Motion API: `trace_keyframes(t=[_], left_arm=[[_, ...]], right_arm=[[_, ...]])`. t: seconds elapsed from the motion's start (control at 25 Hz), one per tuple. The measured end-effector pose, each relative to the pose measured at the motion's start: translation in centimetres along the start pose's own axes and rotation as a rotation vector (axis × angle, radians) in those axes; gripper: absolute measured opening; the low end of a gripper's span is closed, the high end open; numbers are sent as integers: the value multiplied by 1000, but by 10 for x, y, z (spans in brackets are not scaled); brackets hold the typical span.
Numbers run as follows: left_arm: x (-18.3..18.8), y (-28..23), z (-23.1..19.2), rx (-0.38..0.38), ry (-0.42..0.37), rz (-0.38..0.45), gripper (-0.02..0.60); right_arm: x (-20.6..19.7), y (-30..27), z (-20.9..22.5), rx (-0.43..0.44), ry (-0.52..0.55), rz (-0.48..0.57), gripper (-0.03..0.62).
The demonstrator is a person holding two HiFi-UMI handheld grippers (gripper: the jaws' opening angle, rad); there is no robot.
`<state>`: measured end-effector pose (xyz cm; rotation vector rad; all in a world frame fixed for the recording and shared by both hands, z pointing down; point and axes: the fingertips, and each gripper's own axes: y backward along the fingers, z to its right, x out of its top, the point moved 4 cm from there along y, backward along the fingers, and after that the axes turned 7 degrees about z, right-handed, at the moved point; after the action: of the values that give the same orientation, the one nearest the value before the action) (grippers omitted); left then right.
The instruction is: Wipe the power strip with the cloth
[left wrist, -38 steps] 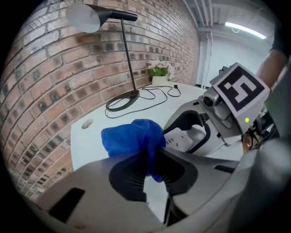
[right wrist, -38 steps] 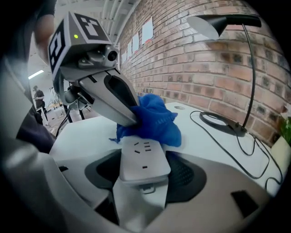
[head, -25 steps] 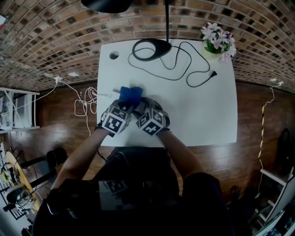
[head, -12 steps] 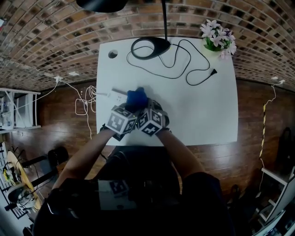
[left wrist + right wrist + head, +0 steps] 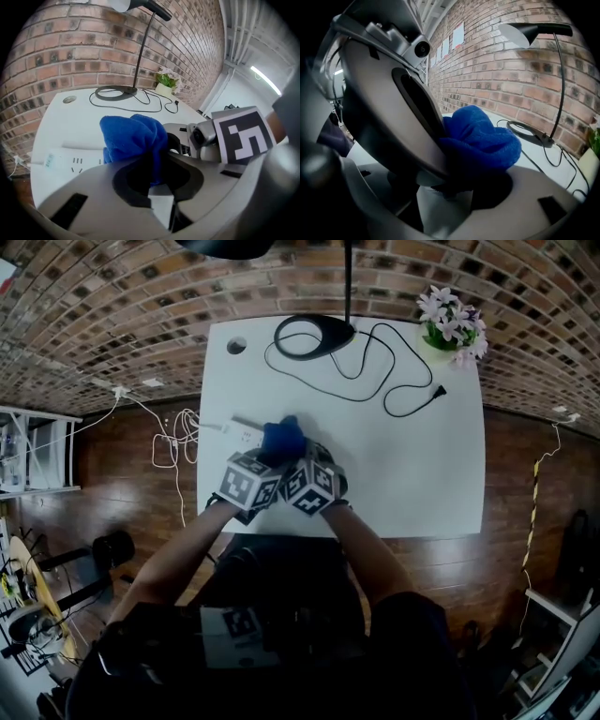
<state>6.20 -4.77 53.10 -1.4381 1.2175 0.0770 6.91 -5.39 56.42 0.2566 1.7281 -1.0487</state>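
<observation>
A white power strip [image 5: 246, 434] lies near the left edge of the white table [image 5: 422, 474]. In the left gripper view the power strip [image 5: 70, 161] shows its sockets to the left of the cloth. My left gripper [image 5: 273, 457] is shut on a bunched blue cloth [image 5: 282, 437], which rests on the strip's right part. The cloth [image 5: 133, 138] bulges out of those jaws [image 5: 154, 176]. Close beside it on the right, my right gripper [image 5: 302, 456] has its jaws wide across the strip's right end. The cloth [image 5: 480, 140] and the left gripper hide most of that grip.
A black lamp base [image 5: 314, 337] stands at the back of the table, its cable and plug [image 5: 412, 395] trailing to the right. A flower pot [image 5: 450, 324] sits in the back right corner. White cables [image 5: 173, 442] hang off the table's left edge to the floor.
My left gripper and the cloth have slid to the right along the strip, close against the right gripper, and more of the strip's left end shows. The right gripper has stayed in place.
</observation>
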Motion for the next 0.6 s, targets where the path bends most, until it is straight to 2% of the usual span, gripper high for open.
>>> trace_keyframes(t=[0.24,0.4,0.6], left_arm=[[-1,-1,-4,-12,-15,20,46],[-2,4,-15,29,-13,50,46],[-1,10,-23,40,-38,41,46]], right_arm=[[-1,1,2,-8,12,4,295],[-2,2,2,-7,14,4,295],[0,1,0,-8,11,4,295]])
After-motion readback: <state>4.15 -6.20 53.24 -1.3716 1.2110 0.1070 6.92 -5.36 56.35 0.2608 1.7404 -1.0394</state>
